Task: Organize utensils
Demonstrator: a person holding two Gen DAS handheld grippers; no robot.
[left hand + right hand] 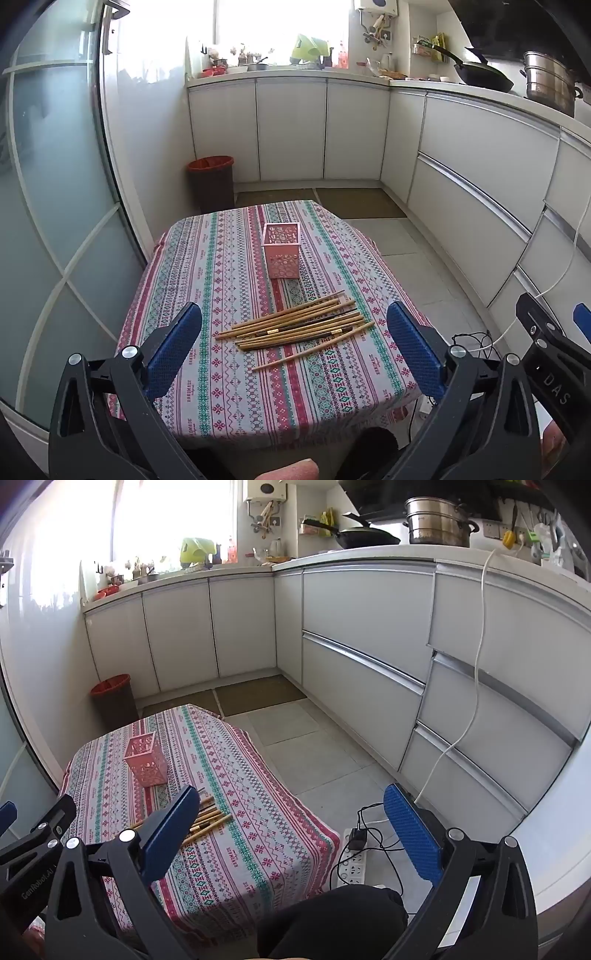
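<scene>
Several wooden chopsticks (pixel 295 326) lie in a loose pile on the patterned tablecloth (pixel 207 266), near the table's front half. Behind them stands a pink perforated square holder (pixel 281 254), upright and apparently empty. My left gripper (pixel 293 332) hovers open above the near edge of the table, its blue pads (pixel 173 343) wide apart with the pile seen between them, nothing held. My right gripper (pixel 291 819) is open too, off to the right of the table over the floor. In the right wrist view the chopsticks (pixel 207 818) are partly hidden behind the left pad, and the holder (pixel 146 762) stands beyond.
A brown bin with a red liner (pixel 212 182) stands past the table's far left corner. White cabinets (pixel 480 177) run along the back and right. A power strip with cables (pixel 352 856) lies on the floor right of the table. A dark-clothed knee (pixel 332 919) is below.
</scene>
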